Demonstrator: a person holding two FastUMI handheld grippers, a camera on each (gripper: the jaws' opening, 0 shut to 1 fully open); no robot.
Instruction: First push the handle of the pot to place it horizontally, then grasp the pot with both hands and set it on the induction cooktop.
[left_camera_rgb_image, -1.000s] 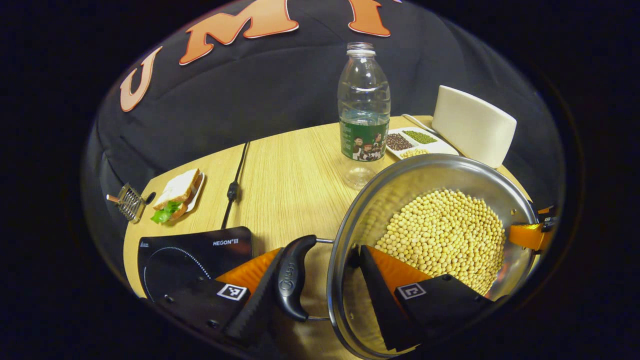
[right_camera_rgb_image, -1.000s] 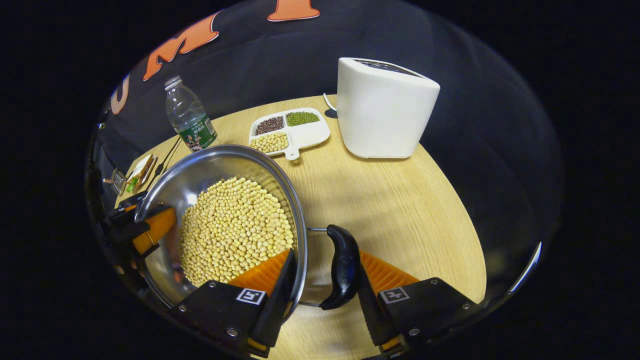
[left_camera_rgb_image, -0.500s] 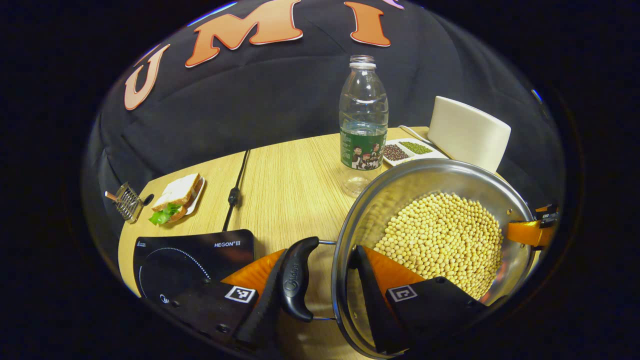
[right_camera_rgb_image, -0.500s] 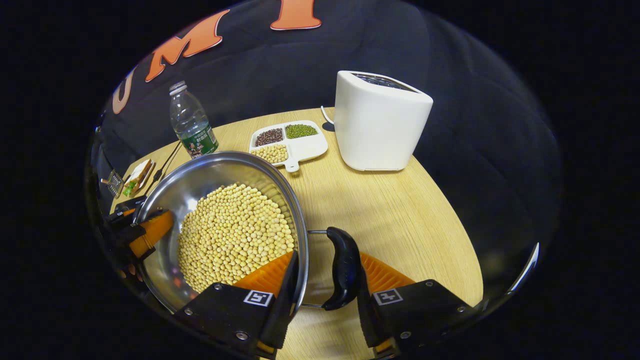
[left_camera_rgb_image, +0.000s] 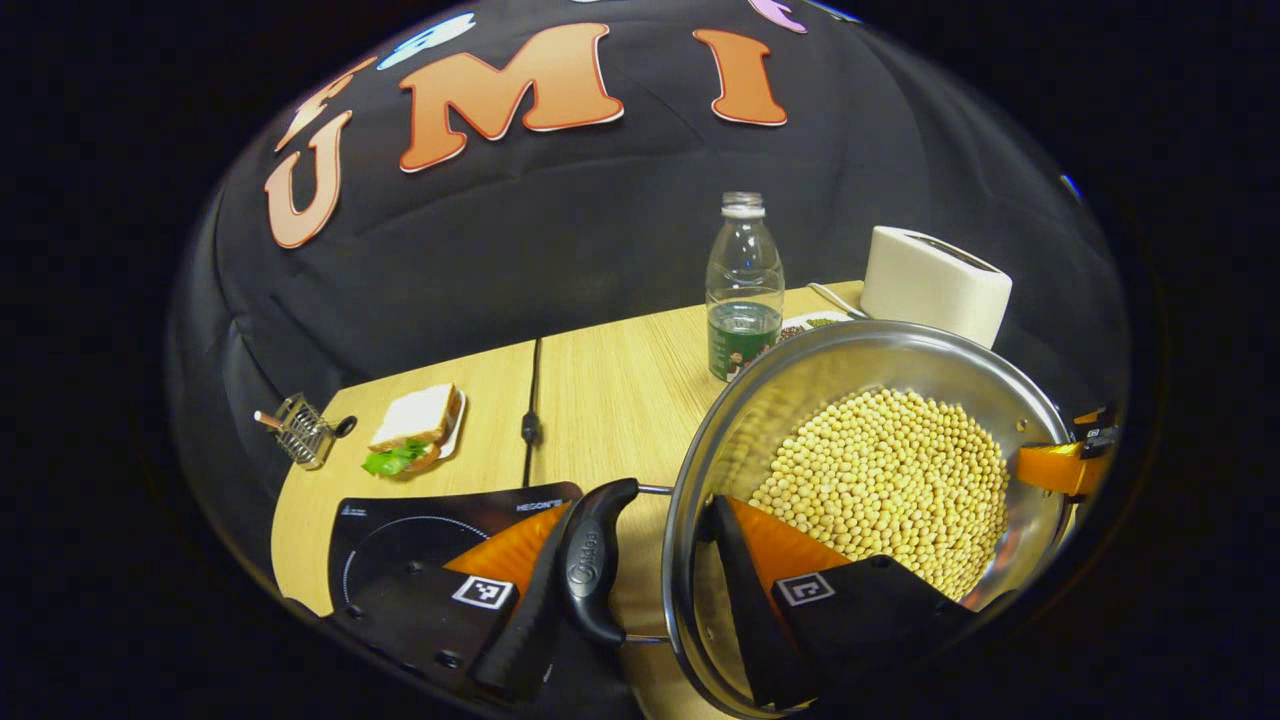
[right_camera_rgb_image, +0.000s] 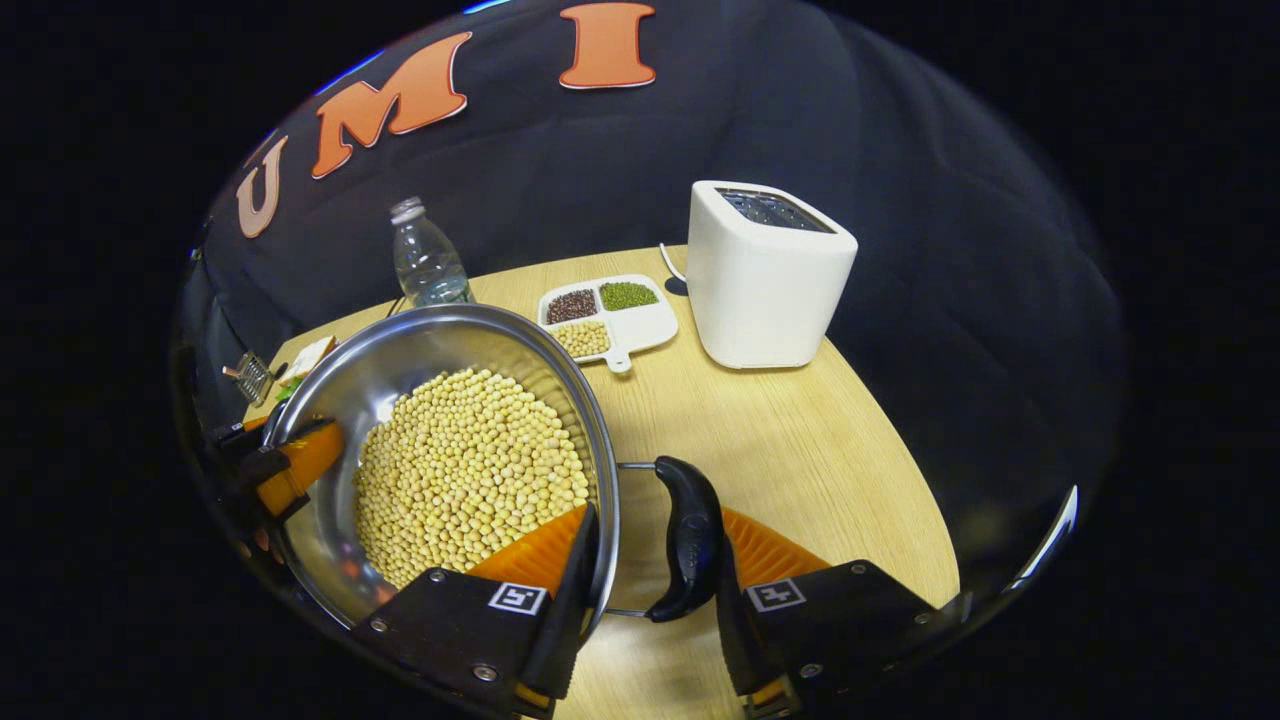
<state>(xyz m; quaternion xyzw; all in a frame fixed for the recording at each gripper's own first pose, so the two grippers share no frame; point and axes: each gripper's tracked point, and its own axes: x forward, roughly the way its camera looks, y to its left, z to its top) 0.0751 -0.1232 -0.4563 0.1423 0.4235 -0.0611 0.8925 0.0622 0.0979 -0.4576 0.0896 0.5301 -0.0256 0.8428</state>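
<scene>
While clamped by 2 grippers, left gripper (left_camera_rgb_image: 640, 570) and right gripper (right_camera_rgb_image: 650, 560), each squeezing rim and handle, pot (left_camera_rgb_image: 870, 400) of beans held above table (right_camera_rgb_image: 800, 440), right of near-left cooktop (left_camera_rgb_image: 400, 520); uneven lifting risks tilting, spilling beans.

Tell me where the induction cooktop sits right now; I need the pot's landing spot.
In the left gripper view the induction cooktop lies at lower left on the table, near its front edge, left of the pot and in front of the sandwich.
</scene>
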